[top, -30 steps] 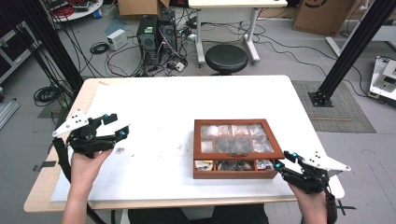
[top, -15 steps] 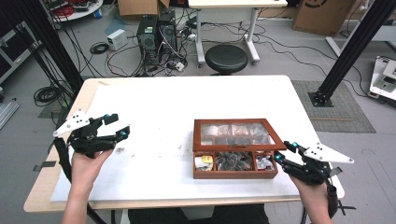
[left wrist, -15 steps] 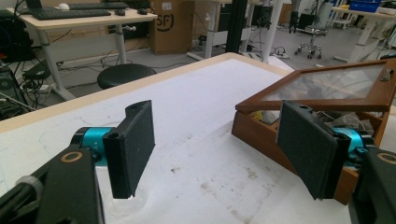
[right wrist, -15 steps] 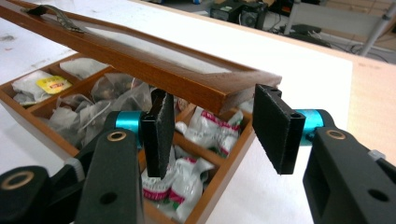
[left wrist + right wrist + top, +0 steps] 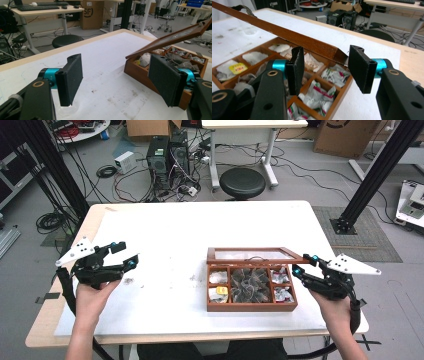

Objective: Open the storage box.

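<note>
Right hand-held gripper [image 5: 303, 264] at three o'clock of the wooden box [image 5: 250, 279], jaws parted and just opening further, with the free corner of the lid [image 5: 255, 255] between the pads [image 5: 296, 67] but not pinched. Seen from above as a box near the worktop [image 5: 190, 225] middle-right, lid raised at twelve o'clock over compartments of tea bags [image 5: 249, 282], one yellow packet [image 5: 221, 290] at seven o'clock inside. Shown closer in the right gripper view: lid edge [image 5: 287, 35] slanting from ten o'clock down to the gap between the jaws, white and green-red sachets [image 5: 319, 93] in the nearest compartments, yellow packet [image 5: 237, 68] at nine o'clock.

Left hand-held gripper [image 5: 128, 255] at nine o'clock of the worktop, well apart from the box, jaws wide open and holding nothing. From its own view [image 5: 115, 80]: box [image 5: 160, 75] at three o'clock, lid [image 5: 172, 37] tilted up steeply, showing the open angle that the high view flattens; smudges on the white worktop [image 5: 105, 62] between the jaws.
</note>
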Tool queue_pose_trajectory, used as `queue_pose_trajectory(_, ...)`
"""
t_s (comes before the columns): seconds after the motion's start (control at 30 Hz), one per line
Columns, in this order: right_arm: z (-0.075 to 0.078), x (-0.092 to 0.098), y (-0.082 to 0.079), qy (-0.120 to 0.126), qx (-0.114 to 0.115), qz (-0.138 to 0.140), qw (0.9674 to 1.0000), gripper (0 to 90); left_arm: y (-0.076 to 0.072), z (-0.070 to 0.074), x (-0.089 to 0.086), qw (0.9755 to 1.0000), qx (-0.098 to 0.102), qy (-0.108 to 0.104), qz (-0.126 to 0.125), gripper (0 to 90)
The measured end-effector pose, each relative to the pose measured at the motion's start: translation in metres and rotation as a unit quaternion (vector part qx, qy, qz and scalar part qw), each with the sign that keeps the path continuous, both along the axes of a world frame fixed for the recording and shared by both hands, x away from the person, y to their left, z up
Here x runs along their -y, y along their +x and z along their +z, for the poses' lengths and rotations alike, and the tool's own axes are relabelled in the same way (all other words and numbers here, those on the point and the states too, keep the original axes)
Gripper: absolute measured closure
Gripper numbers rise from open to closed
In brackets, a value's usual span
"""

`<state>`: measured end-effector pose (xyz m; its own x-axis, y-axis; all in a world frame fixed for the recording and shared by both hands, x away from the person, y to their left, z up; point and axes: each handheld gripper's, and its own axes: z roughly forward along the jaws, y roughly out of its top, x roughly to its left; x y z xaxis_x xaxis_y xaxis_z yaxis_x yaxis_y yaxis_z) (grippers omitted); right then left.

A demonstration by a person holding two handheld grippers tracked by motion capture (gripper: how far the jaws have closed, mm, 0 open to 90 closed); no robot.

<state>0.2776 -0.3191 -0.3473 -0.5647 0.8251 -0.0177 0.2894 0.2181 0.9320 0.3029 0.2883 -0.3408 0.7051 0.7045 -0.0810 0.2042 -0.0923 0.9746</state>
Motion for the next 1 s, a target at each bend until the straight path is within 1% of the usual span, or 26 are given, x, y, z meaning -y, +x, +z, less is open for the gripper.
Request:
queue_pose_trajectory(0.07,0.003,0.001,0.006,0.006,0.0,0.001,1.0,47.8,0.0,0.0,0.0,1.0,0.0,0.0,0.0,27.9)
queue_pose_trajectory(0.5,0.014,0.002,0.024,0.023,0.004,0.003,0.9997,47.7,0.001,0.0,0.0,1.0,0.0,0.0,0.0,27.9)
queue_pose_trajectory(0.53,0.016,0.002,0.027,0.025,0.005,0.002,0.9997,47.6,0.001,0.0,0.0,1.0,-0.001,0.0,0.0,27.9)
queue_pose_trajectory(1.0,0.025,-0.001,0.045,0.037,0.01,-0.005,0.9993,47.7,0.001,0.0,0.001,1.0,-0.001,-0.001,-0.003,27.9)
